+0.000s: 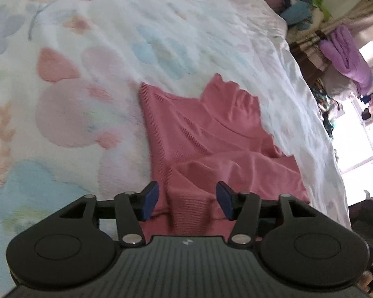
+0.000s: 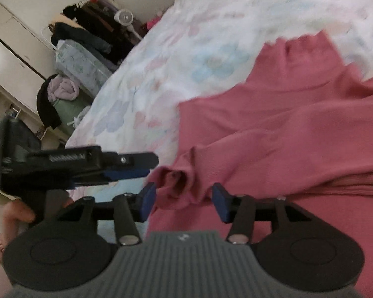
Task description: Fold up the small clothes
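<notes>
Left wrist view shows a pink ribbed knit top [image 1: 211, 134] lying rumpled on the soft flowery blanket [image 1: 87, 49], low and right of middle. Left gripper [image 1: 186, 198] and right gripper [image 2: 184, 201] both stand wide over its folds, squeezing nothing.

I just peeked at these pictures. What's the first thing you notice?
A pink top lies rumpled on a flowery bedspread, its collar pointing away. Both open grippers, left and right, sit over its near edge, with a bunched sleeve cuff in front of the right one.
</notes>
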Motion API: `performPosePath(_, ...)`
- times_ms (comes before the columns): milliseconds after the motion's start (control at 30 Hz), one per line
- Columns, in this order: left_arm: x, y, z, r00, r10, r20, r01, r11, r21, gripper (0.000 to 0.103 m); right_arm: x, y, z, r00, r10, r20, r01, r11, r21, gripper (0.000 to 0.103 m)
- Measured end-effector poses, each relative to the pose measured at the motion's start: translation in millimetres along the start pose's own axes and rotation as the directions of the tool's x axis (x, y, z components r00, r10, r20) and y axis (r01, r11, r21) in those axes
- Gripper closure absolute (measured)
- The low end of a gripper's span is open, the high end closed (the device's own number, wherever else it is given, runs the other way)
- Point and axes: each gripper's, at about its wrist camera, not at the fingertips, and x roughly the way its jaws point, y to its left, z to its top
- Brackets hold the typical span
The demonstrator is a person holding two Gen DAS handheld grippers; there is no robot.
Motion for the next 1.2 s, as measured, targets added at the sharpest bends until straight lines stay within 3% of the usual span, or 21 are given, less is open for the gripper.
performPosePath(67, -2, -9, -4, 1.0, 0.009, 0.006, -0.009, 0.999, 0.035, 0.037, -23, -10, 0, 0.998, -0.053, 0.023, 0.054, 0.998, -0.031, 0.055)
performPosePath(167, -7, -24, -12, 1.0, 0.008, 0.018, -0.01, 0.995, 0.097, 0.023, -49, -35, -3, 0.983, -0.172, 0.055, 0.175, 0.984, -0.045, 0.055)
performPosePath(233, -3, -35, -15, 0.993, 0.113, 0.031, -0.117, 0.98, 0.162, 0.022, -65, -57, -5, 0.973, -0.218, 0.077, 0.22, 0.976, -0.012, 0.055)
performPosePath(333, 13, -41, -17, 0.962, 0.27, 0.043, -0.272, 0.931, 0.245, 0.029, -85, -88, -2, 0.951, -0.298, 0.087, 0.297, 0.955, 0.027, 0.055)
performPosePath(400, 21, -37, -17, 0.951, 0.309, 0.025, -0.304, 0.914, 0.268, 0.036, -97, -104, 4, 0.936, -0.338, 0.101, 0.336, 0.941, 0.036, 0.057)
performPosePath(433, 24, -33, -17, 0.956, 0.294, 0.003, -0.285, 0.924, 0.257, 0.058, -101, -111, 10, 0.93, -0.351, 0.109, 0.349, 0.937, 0.037, 0.057)
performPosePath(500, 24, -26, -15, 0.965, 0.259, -0.032, -0.246, 0.944, 0.219, 0.088, -111, -124, 22, 0.92, -0.369, 0.129, 0.366, 0.929, 0.05, 0.057)
performPosePath(533, 20, -25, -13, 0.97, 0.242, -0.032, -0.231, 0.952, 0.201, 0.092, -112, -132, 30, 0.916, -0.377, 0.138, 0.372, 0.926, 0.058, 0.057)
performPosePath(633, 1, -33, -6, 0.984, 0.178, 0.018, -0.178, 0.965, 0.19, 0.095, -116, -156, 56, 0.912, -0.381, 0.151, 0.371, 0.924, 0.09, 0.06)
performPosePath(800, -32, -49, 17, 0.983, 0.157, 0.094, -0.173, 0.965, 0.198, 0.095, -104, -205, 102, 0.909, -0.395, 0.134, 0.358, 0.903, 0.236, 0.067)
performPosePath(900, -37, -53, 29, 0.983, 0.156, 0.098, -0.173, 0.966, 0.192, 0.095, -88, -234, 120, 0.918, -0.386, 0.094, 0.332, 0.875, 0.352, 0.073)
performPosePath(1033, -28, -55, 38, 0.982, 0.165, 0.091, -0.18, 0.964, 0.195, 0.095, -61, -251, 128, 0.906, -0.422, 0.001, 0.389, 0.835, 0.39, 0.076)
performPosePath(1100, -26, -56, 42, 0.982, 0.165, 0.094, -0.18, 0.965, 0.191, 0.095, -48, -255, 125, 0.912, -0.408, -0.031, 0.387, 0.836, 0.389, 0.098)
performPosePath(1133, -26, -57, 44, 0.982, 0.161, 0.097, -0.177, 0.964, 0.197, 0.095, -44, -257, 124, 0.915, -0.402, -0.036, 0.383, 0.836, 0.392, 0.103)
performPosePath(1200, -34, -59, 51, 0.979, 0.145, 0.144, -0.173, 0.962, 0.21, 0.095, -51, -257, 123, 0.914, -0.407, 0.0, 0.374, 0.841, 0.39, 0.103)
